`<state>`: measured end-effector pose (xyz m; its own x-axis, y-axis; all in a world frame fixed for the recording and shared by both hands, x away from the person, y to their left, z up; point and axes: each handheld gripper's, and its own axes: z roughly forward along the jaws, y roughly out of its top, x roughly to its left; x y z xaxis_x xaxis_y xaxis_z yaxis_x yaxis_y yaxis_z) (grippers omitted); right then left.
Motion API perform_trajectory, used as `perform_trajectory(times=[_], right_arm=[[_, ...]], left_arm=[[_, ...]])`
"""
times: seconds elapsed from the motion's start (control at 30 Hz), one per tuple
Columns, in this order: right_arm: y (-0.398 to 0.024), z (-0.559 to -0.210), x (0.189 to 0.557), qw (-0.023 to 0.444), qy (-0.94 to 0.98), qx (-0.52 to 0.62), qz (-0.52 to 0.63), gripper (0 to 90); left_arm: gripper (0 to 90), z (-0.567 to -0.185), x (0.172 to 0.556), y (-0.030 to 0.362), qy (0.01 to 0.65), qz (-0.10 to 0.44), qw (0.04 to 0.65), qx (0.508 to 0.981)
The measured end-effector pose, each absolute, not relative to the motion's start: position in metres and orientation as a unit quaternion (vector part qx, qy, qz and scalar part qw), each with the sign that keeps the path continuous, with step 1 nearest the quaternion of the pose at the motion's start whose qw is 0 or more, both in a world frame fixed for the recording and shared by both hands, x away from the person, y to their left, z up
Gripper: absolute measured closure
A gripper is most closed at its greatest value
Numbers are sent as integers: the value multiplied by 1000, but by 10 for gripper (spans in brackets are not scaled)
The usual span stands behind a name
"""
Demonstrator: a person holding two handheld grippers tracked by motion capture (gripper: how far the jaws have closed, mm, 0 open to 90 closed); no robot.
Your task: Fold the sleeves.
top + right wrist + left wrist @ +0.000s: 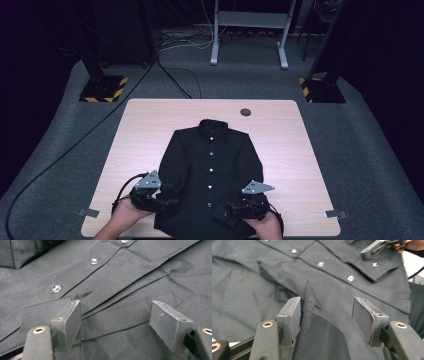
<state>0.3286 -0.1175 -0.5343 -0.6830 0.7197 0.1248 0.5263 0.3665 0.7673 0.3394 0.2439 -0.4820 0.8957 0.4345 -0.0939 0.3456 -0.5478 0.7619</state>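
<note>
**Lying flat: black buttoned shirt between two open grippers**

Lying buttoned-up on the pale wooden table (150,120), the black long-sleeved cotton shirt (210,165) is showing no readable label or writing; its small silver buttons (321,264) are too blurred to read. Its long axis is running from the collar near the frame's centre down to the hem at the bottom edge. The left gripper (325,315) is standing at the shirt's lower left side, jaws apart with a fold of cloth lying loose between them, unpinched. The right gripper (115,322) is hovering at the lower right, jaws wide over the cloth, gripping nothing. Bare tabletop is lying open on both sides and above the collar.
</note>
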Motion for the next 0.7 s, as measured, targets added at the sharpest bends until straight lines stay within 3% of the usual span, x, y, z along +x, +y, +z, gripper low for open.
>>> perform_trajectory(times=[0.23, 0.5, 0.7], right_arm=[[-117, -534, 328, 117, 819, 380, 414, 254], [-117, -534, 328, 118, 819, 381, 414, 254], [-117, -534, 328, 121, 819, 380, 413, 254]], left_arm=[[360, -479, 339, 226, 207, 41, 431, 877], [240, -479, 339, 210, 208, 40, 441, 872], [229, -485, 342, 204, 209, 47, 430, 877]])
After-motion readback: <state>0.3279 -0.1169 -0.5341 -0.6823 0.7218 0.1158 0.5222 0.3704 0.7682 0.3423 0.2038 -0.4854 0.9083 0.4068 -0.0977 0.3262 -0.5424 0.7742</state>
